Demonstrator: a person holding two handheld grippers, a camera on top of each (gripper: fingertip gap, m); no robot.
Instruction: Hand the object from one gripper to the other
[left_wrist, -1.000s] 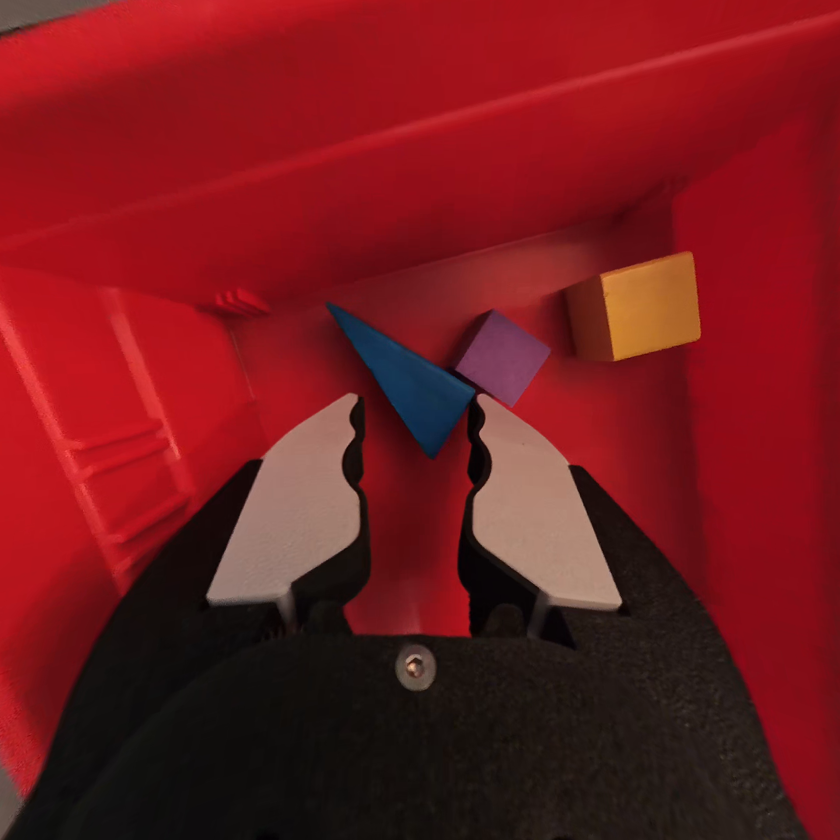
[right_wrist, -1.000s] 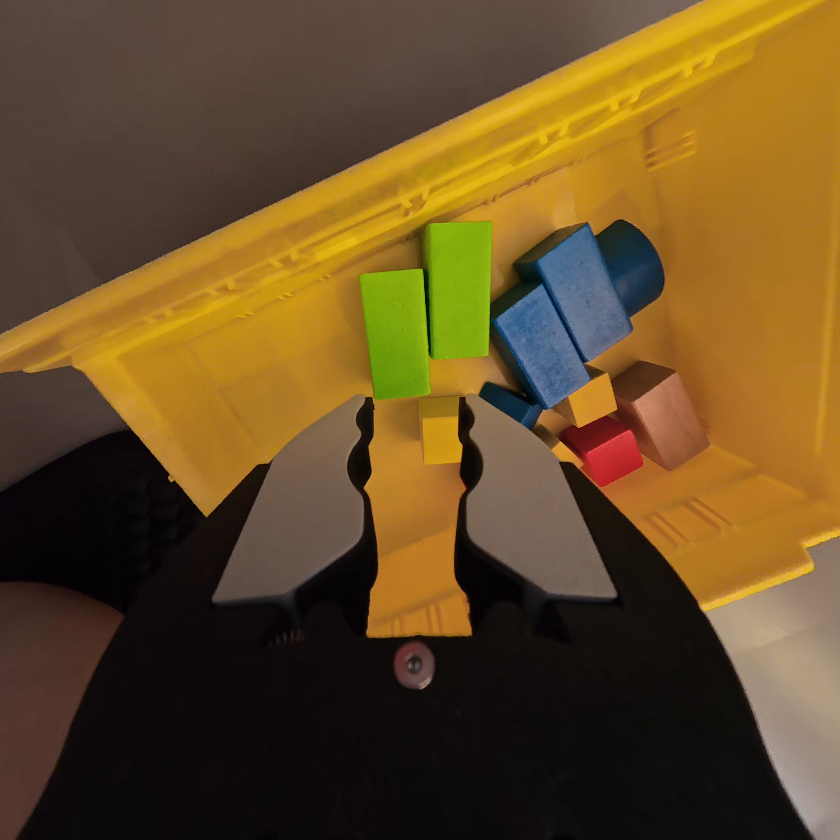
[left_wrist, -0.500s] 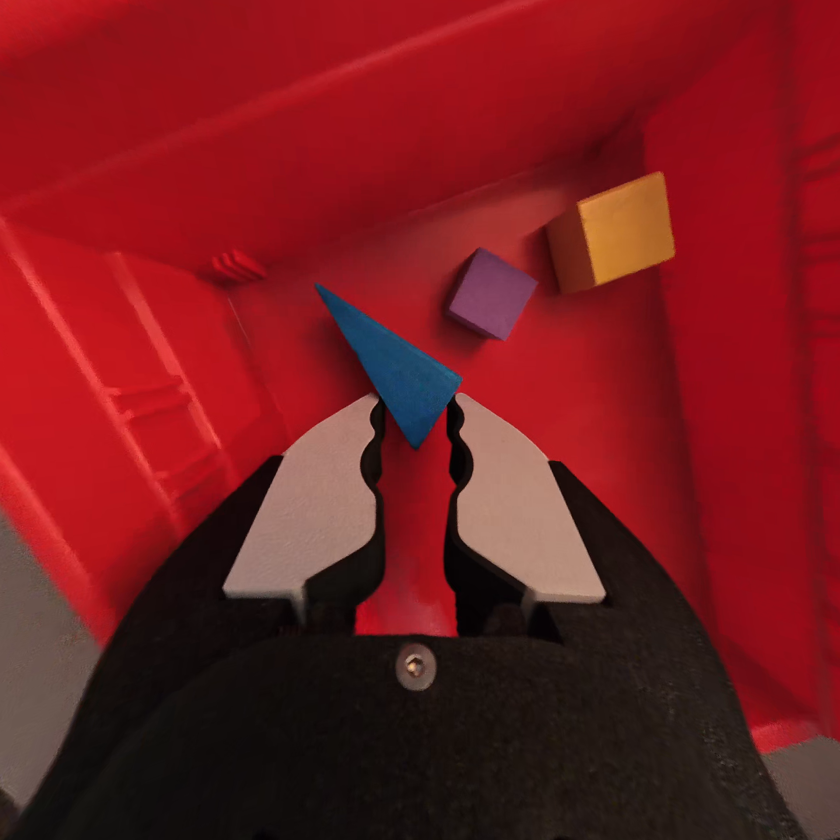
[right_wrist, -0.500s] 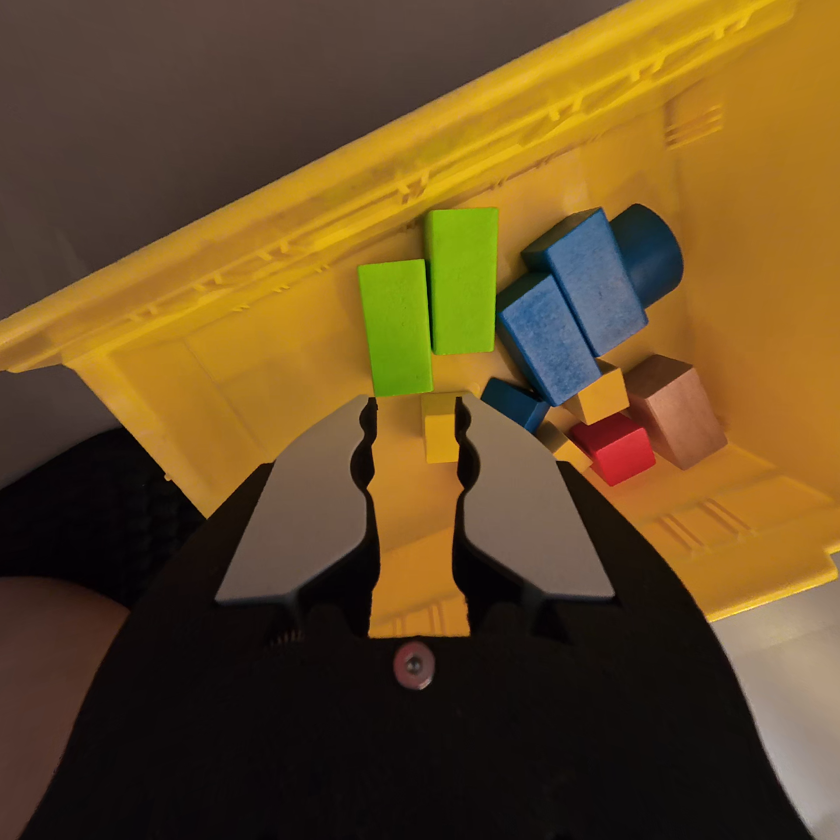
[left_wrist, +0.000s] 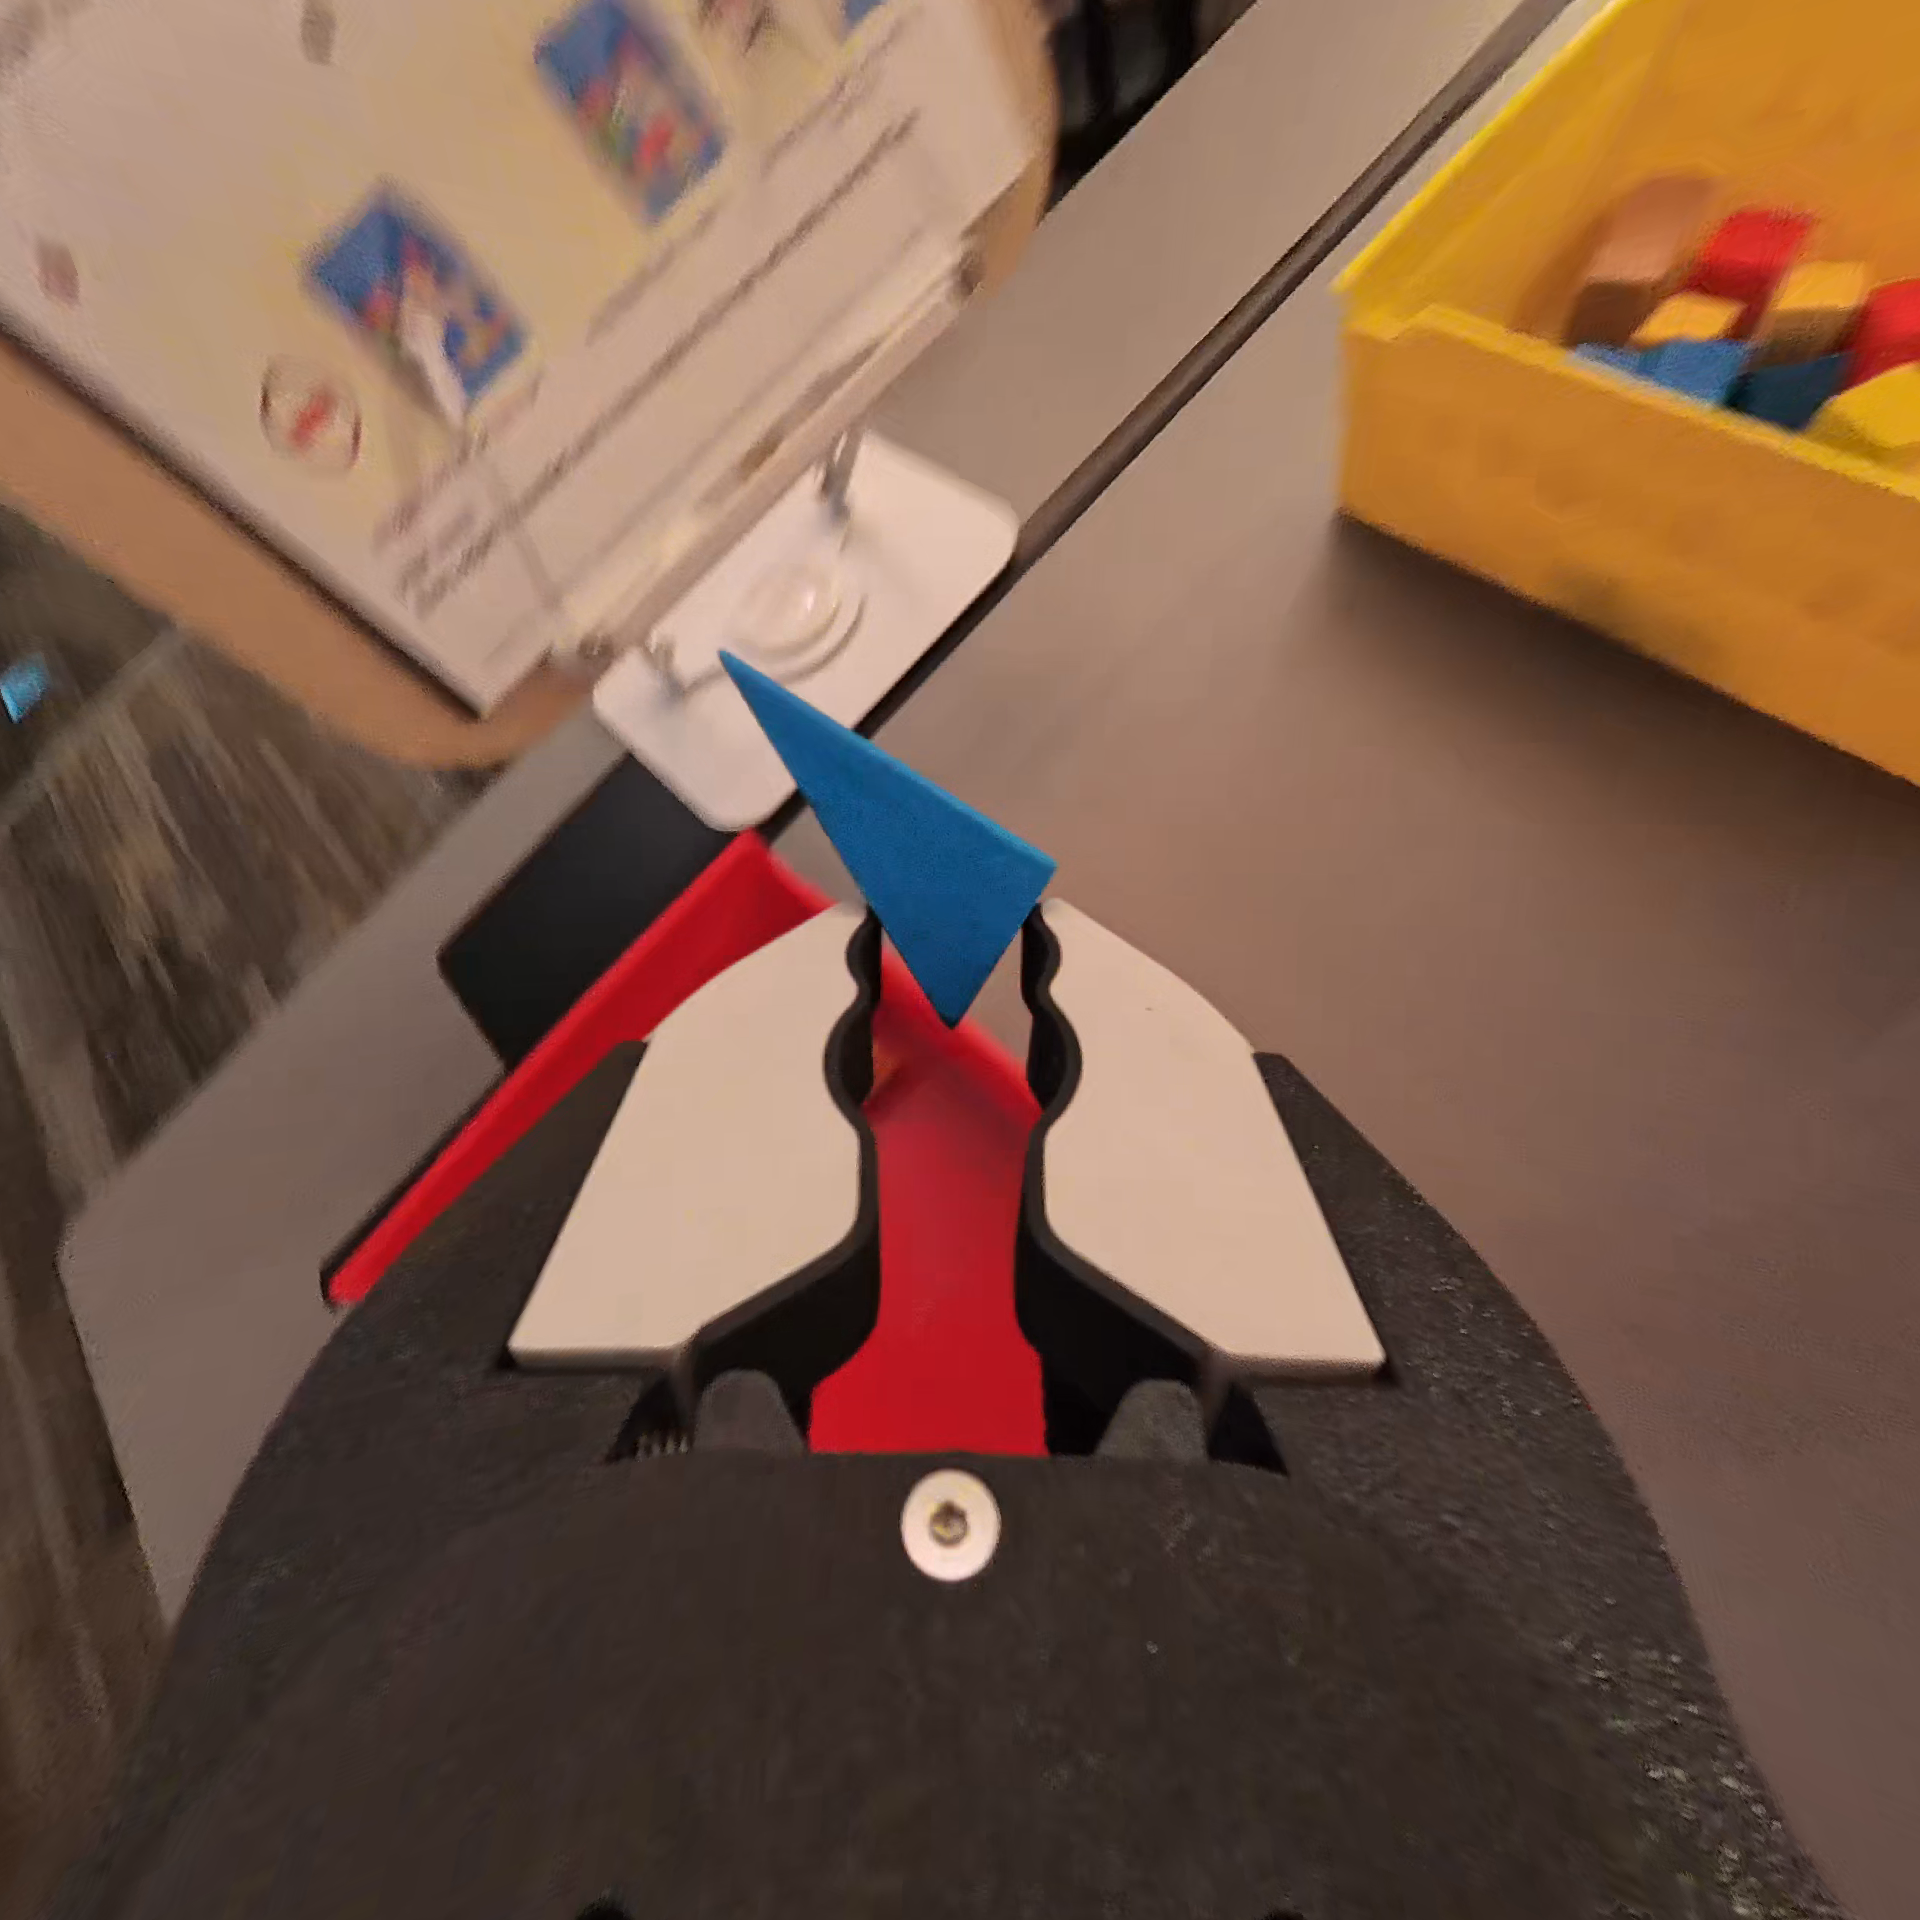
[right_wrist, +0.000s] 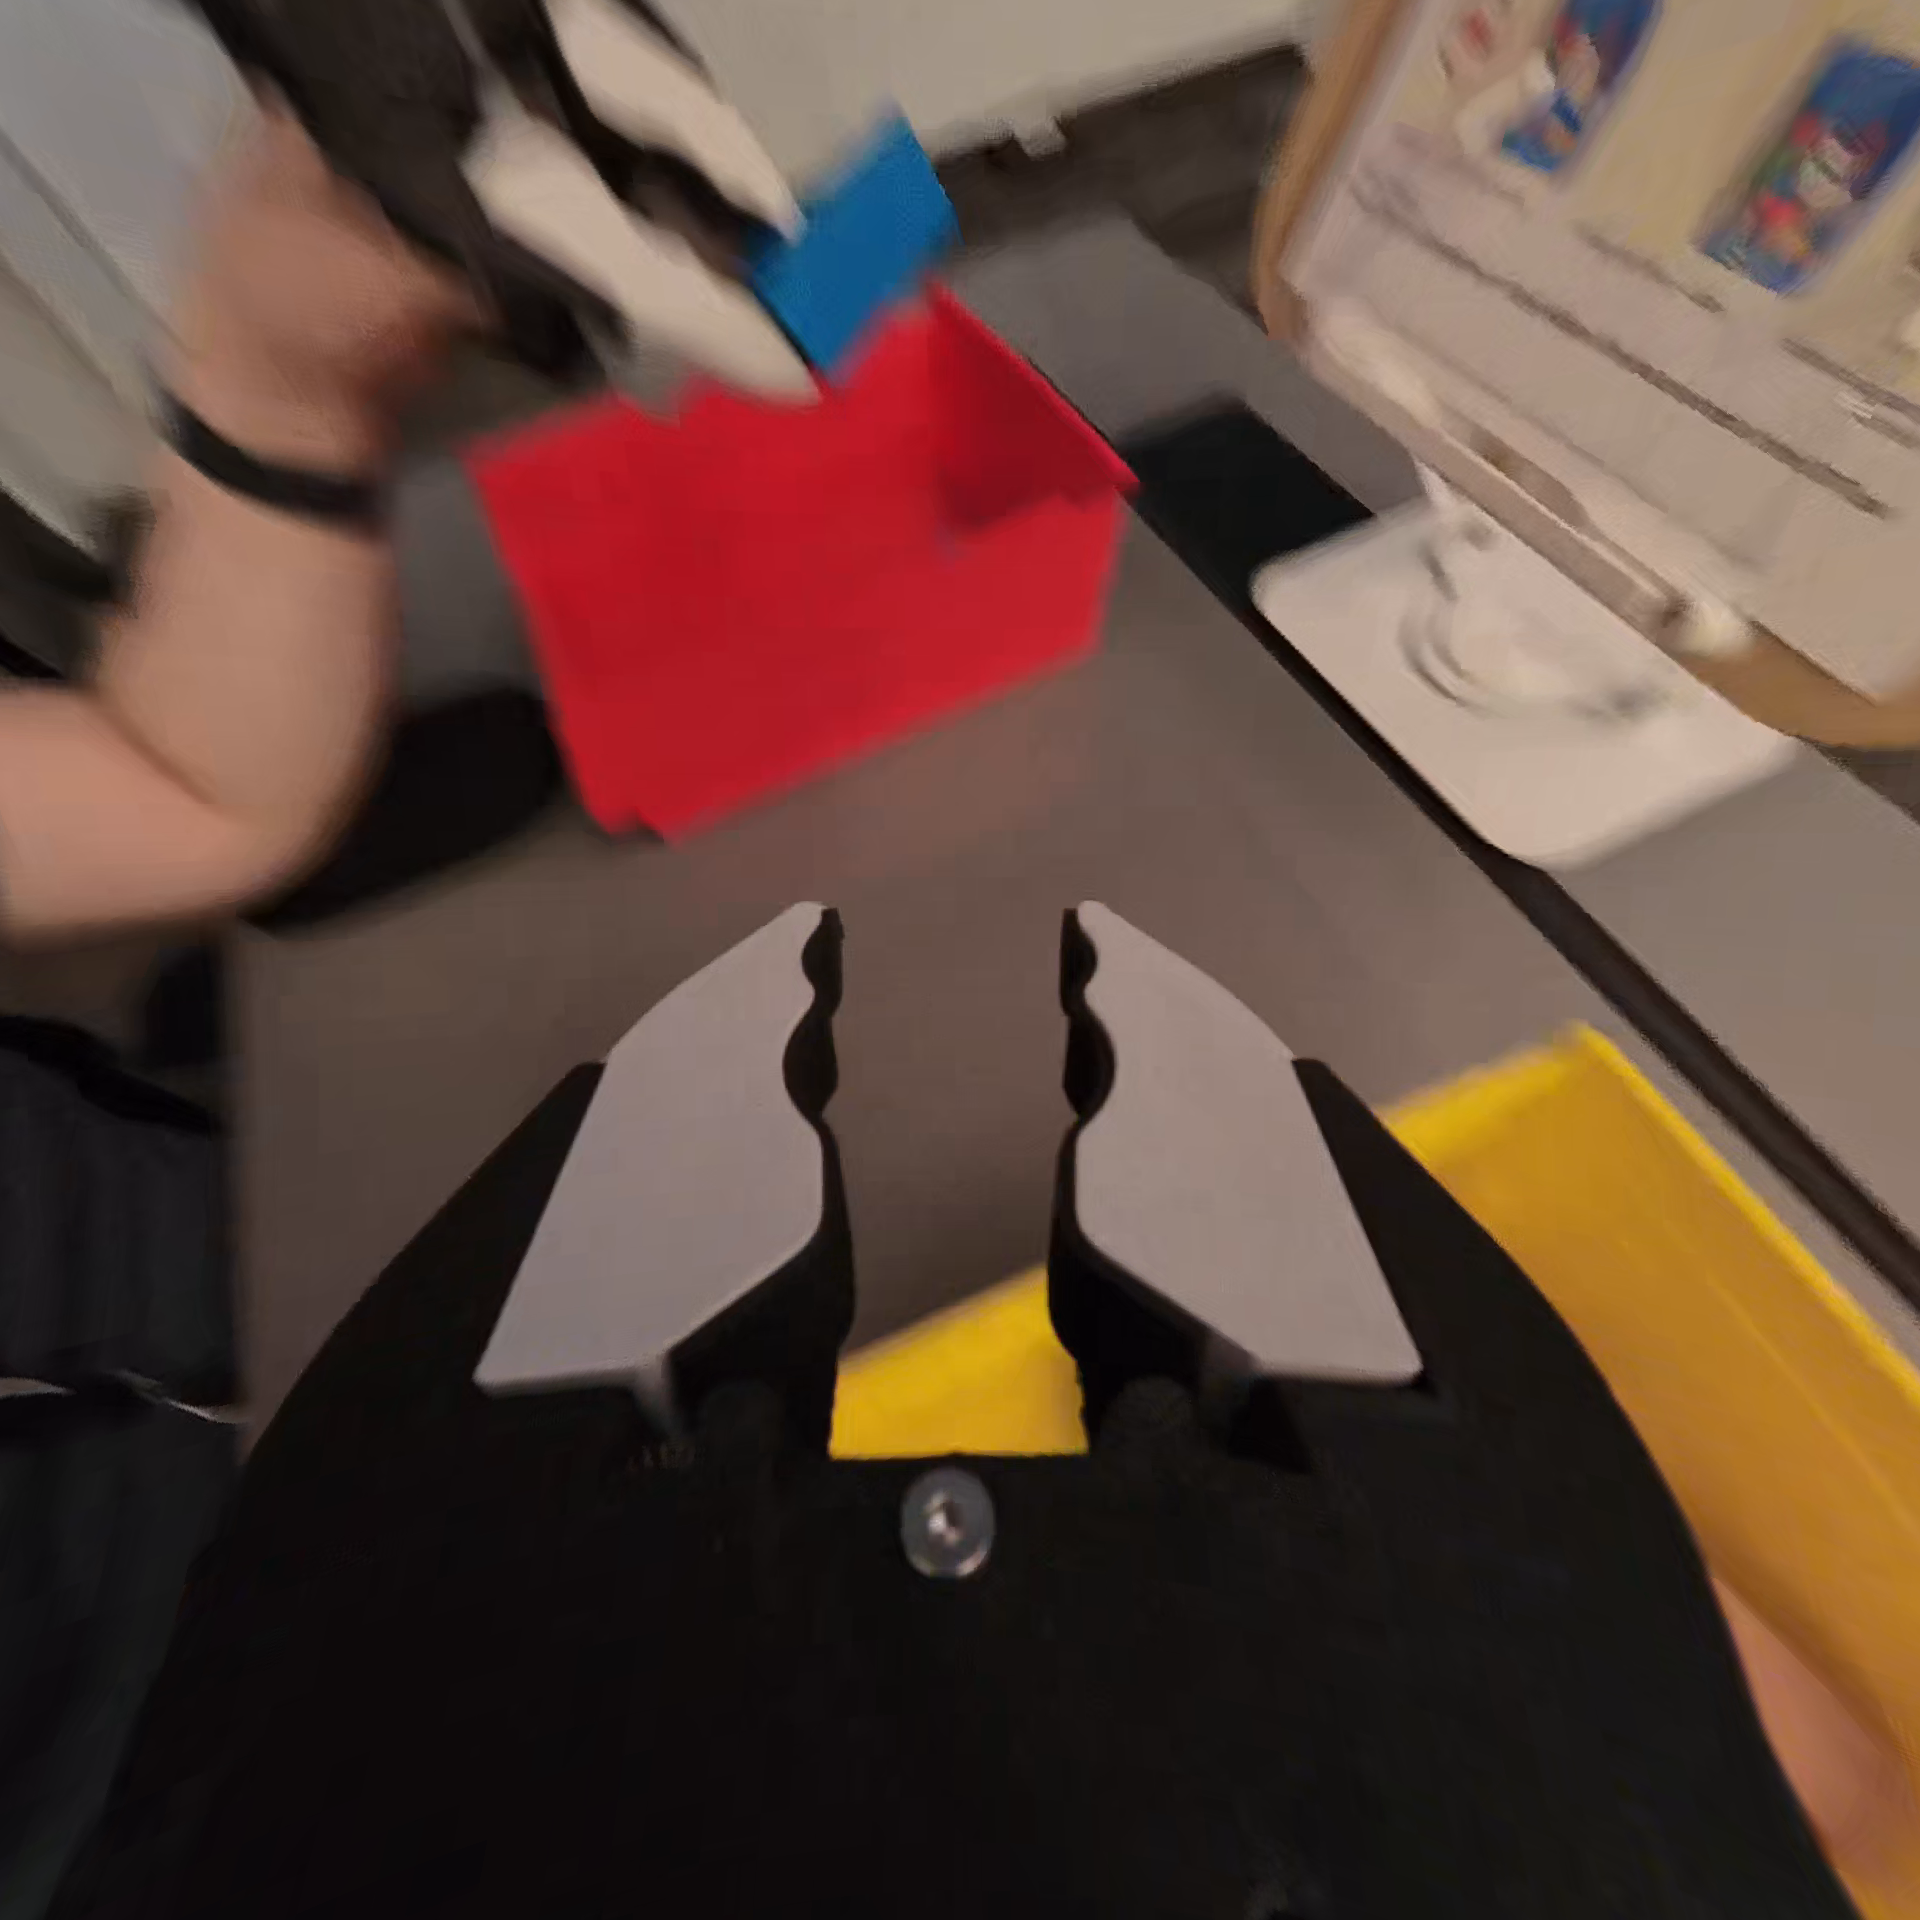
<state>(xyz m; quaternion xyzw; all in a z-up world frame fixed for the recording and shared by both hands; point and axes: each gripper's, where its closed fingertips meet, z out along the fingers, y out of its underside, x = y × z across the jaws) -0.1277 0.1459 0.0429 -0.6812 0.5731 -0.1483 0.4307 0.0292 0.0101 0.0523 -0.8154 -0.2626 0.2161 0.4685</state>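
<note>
Your left gripper (left_wrist: 951, 914) is clamped on the narrow end of the blue triangular wooden block (left_wrist: 914, 862), lifted above the red plastic bin (right_wrist: 810, 561), while your right gripper (right_wrist: 948, 925) stands open and empty, well apart, so the transfer itself remains to be done.

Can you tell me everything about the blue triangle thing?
The blue triangle block is a flat, matte wedge, probably painted wood, with one long sharp point. The left gripper pinches its wide end between both fingertips, so it is off the table, above the red bin. Its sharp tip points away from the gripper. In the right wrist view it looks like a blurry blue slab. Nothing else touches it.
</note>
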